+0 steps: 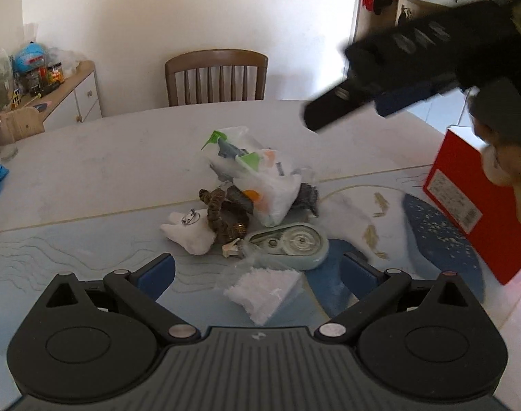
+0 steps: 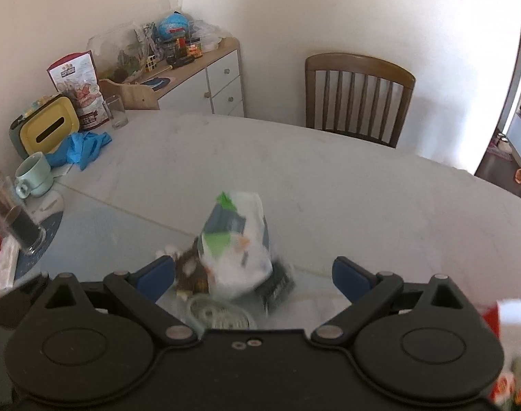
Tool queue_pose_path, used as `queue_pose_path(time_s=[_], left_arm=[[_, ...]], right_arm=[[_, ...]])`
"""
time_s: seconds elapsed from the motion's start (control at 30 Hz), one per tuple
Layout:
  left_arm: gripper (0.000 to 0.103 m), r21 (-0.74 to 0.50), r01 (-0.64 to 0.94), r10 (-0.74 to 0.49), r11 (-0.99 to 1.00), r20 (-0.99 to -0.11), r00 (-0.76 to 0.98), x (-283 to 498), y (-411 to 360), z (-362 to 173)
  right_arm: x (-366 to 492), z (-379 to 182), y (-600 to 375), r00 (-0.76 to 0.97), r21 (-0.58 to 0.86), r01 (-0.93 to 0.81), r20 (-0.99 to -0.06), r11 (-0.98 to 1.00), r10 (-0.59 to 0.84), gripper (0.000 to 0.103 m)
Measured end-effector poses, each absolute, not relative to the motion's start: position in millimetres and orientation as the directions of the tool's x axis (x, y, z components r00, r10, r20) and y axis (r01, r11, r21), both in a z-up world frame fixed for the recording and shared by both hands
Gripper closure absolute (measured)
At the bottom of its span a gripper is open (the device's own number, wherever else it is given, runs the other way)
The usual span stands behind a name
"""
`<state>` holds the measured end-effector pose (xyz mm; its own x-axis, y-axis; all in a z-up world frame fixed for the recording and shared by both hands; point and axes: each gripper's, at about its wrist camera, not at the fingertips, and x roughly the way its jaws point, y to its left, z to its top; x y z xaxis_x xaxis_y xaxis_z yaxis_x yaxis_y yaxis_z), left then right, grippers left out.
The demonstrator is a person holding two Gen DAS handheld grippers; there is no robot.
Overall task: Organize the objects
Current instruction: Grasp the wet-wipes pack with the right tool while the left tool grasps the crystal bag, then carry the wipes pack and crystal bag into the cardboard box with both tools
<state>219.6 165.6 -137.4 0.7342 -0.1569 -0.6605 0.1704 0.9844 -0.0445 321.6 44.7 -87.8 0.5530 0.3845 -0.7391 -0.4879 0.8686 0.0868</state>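
Note:
A pile of small objects lies mid-table: a clear bag of green and grey items [image 1: 246,157], a brown scrunchie [image 1: 223,215], a white tooth-shaped plush [image 1: 188,234], a pale green correction tape [image 1: 291,245] and a small white packet [image 1: 264,291]. My left gripper [image 1: 257,270] is open and empty just in front of the pile. My right gripper [image 2: 253,277] is open and empty above the pile, with the bag [image 2: 236,250] between its fingers in view. It also shows blurred in the left wrist view [image 1: 380,92], high at the right.
A red box [image 1: 479,205] stands at the table's right edge. A wooden chair [image 1: 216,75] is behind the table. At the table's left are a blue cloth [image 2: 82,147], a glass [image 2: 116,111], a mint cup [image 2: 33,174] and a yellow tissue box [image 2: 45,130]. A cluttered sideboard [image 2: 199,78] stands by the wall.

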Motion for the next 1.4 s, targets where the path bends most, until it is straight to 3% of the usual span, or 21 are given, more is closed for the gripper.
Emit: queue_pose_path(time_s=[0.37,0.7,0.9,1.03,1.13,1.27,1.4], left_arm=[[0.000,-0.072,0.166,-0.169,0.984,-0.696,0.698,239.4,173.3,-172.6],[0.005,-0.080,0.185,-0.190,0.979,-0.676,0.712,236.4,174.0,-182.7],[0.022,-0.079,0.195,-0.197,0.978,-0.675,0.711,232.4,170.3,-185.7],[0.041,-0.075,0.198,-0.196,0.977,-0.674,0.713,231.3,167.9,-184.4],[0.047,-0.081,0.191,-0.194,0.978,-0.677,0.710,231.5,168.3,-183.2],[0.054,-0.077,0.184,-0.186,0.980,-0.685,0.704,229.4,167.7,-180.9],[0.059,-0.056,0.173,-0.163,0.983,-0.692,0.703,225.9,167.9,-176.9]], right_arm=[[375.8,-128.8,100.7,0.507,0.074,-0.478,-0.790,0.875,0.344,0.006],[392.9,-153.7,116.0,0.471,0.072,-0.451,-0.827,0.890,0.306,0.014],[394.0,-157.7,116.5,0.461,0.076,-0.442,-0.836,0.894,0.299,0.027],[392.7,-155.7,117.0,0.462,0.078,-0.435,-0.836,0.897,0.296,0.039],[390.3,-153.2,116.6,0.469,0.077,-0.431,-0.832,0.899,0.296,0.045],[386.7,-148.9,115.4,0.475,0.071,-0.430,-0.830,0.900,0.292,0.061],[379.7,-138.8,111.5,0.489,0.081,-0.437,-0.814,0.896,0.313,0.064]])
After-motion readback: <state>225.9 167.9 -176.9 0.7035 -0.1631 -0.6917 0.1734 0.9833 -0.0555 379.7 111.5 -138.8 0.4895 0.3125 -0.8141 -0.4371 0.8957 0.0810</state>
